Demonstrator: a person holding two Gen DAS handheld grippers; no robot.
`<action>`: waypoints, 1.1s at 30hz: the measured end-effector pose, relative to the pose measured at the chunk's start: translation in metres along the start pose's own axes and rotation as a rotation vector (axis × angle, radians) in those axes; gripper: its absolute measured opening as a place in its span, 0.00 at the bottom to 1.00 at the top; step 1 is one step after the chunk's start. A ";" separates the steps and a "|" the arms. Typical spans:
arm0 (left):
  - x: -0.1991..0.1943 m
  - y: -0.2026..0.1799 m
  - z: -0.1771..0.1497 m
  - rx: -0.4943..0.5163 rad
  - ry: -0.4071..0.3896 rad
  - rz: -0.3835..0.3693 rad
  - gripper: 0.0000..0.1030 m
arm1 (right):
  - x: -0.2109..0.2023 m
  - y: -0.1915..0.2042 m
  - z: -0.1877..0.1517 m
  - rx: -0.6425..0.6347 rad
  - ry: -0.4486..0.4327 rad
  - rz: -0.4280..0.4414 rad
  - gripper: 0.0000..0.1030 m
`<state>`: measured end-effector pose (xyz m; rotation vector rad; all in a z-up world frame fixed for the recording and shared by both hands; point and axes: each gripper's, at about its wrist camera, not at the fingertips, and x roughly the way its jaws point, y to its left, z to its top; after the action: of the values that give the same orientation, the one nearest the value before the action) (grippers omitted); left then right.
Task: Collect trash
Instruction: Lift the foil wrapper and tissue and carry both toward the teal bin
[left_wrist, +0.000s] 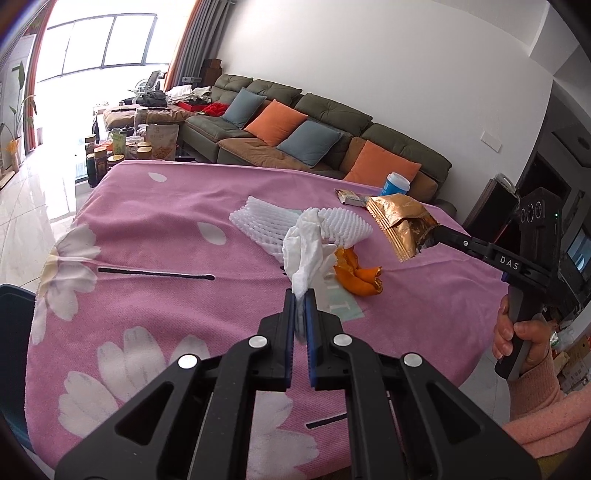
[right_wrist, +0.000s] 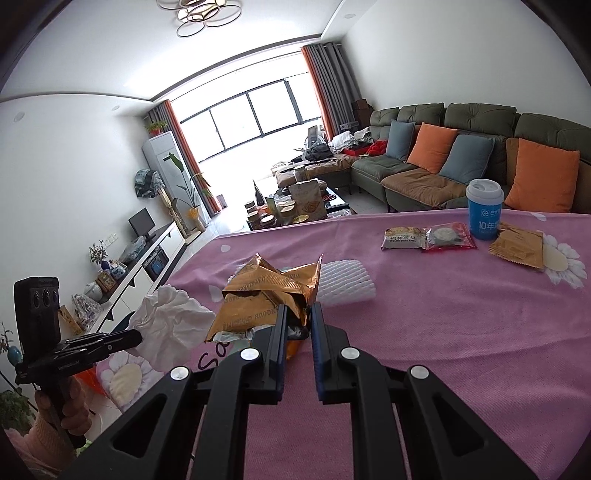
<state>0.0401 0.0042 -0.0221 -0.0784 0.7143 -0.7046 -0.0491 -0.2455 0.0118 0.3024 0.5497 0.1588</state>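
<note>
The left hand-held gripper (left_wrist: 300, 295) was clamped on a crumpled white tissue (left_wrist: 306, 251), held above the pink flowered tabletop (left_wrist: 166, 229). The right hand-held gripper (right_wrist: 298, 312) pinched a gold snack wrapper (right_wrist: 266, 295), also lifted off the cloth. Beneath them lay a white foam fruit net (left_wrist: 258, 218) and orange peel (left_wrist: 356, 275), touching each other. Farther back, near a blue paper cup (right_wrist: 484, 210), three small packets (right_wrist: 447, 238) lay side by side.
</note>
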 end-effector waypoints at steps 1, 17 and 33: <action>-0.003 0.001 0.000 -0.001 -0.005 0.004 0.06 | 0.001 0.004 0.000 -0.006 0.000 0.008 0.11; -0.048 0.017 -0.011 -0.042 -0.048 0.066 0.06 | 0.036 0.059 -0.005 -0.071 0.054 0.143 0.11; -0.089 0.044 -0.018 -0.102 -0.093 0.143 0.06 | 0.059 0.099 -0.010 -0.111 0.104 0.216 0.11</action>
<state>0.0055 0.0959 0.0020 -0.1514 0.6598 -0.5246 -0.0115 -0.1364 0.0073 0.2458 0.6084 0.4145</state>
